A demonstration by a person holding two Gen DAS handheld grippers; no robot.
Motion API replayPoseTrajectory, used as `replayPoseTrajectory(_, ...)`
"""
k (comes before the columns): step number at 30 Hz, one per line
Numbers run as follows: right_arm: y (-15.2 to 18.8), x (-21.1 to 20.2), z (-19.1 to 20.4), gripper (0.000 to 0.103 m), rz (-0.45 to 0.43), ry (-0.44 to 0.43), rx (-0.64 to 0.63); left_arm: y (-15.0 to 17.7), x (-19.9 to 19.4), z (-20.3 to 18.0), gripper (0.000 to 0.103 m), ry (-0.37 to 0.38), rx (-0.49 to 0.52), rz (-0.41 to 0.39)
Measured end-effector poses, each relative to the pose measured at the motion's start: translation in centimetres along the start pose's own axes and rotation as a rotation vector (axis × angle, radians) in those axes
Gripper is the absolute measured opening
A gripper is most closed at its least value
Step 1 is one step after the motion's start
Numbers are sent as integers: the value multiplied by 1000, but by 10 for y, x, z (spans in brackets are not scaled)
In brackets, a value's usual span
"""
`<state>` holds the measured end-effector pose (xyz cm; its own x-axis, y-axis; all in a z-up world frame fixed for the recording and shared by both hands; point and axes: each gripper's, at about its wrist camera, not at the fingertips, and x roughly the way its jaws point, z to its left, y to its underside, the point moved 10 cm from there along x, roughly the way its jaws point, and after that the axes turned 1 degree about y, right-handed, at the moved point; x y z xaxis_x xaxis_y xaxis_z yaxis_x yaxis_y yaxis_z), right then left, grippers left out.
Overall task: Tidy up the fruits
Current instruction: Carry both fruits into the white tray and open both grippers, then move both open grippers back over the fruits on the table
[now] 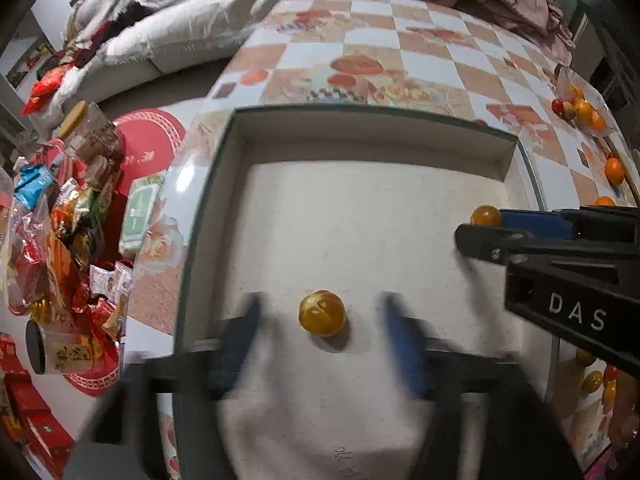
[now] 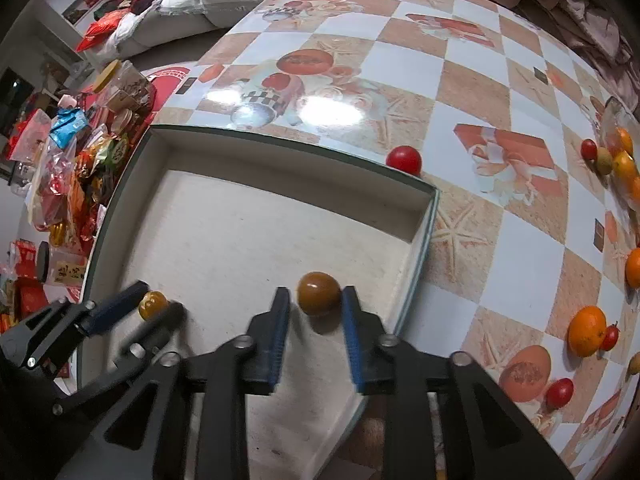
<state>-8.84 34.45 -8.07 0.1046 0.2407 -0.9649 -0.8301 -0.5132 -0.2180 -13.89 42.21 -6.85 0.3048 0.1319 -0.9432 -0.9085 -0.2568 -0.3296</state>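
left gripper (image 1: 320, 320): wide open, fruit (image 1: 322, 313) loose between pads | right gripper (image 2: 316, 316): slightly open, fruit (image 2: 319, 293) between pads, grip unclear | both over tray (image 1: 372, 140)

White tray (image 2: 224, 232), yellow tomatoes (image 1: 322, 313), checkered peach-white tablecloth (image 2: 460, 80).

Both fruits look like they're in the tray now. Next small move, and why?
Probably lift both clear and go for the loose fruit. The left hand-held gripper is open around a yellow fruit lying on the tray floor; the right hand-held gripper is parted around a brown-orange fruit. An orange waits on the table.
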Motion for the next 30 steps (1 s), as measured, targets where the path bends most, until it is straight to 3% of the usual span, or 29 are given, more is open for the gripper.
replayPoseTrajectory(6, -4, -4, 7, 59, -10, -33, 8, 0, -4, 0, 73, 6, 14, 3)
replayPoseTrajectory(9, -9, -18, 9, 83, -47, -67, 26, -1, -8, -1, 73, 6, 11, 4)
replayPoseTrajectory(18, -7, -67, -41, 84, -146, -34, 143, -11, -26, -39, 73, 23, 68, -11)
replayPoseTrajectory(24, 22, -86, -106, 84, -161, 25, 255, -21, -38, -96, 73, 71, 152, -22)
replayPoseTrajectory(30, 72, -95, -176, 84, -135, 100, 369, -30, -50, -160, 73, 135, 232, -31)
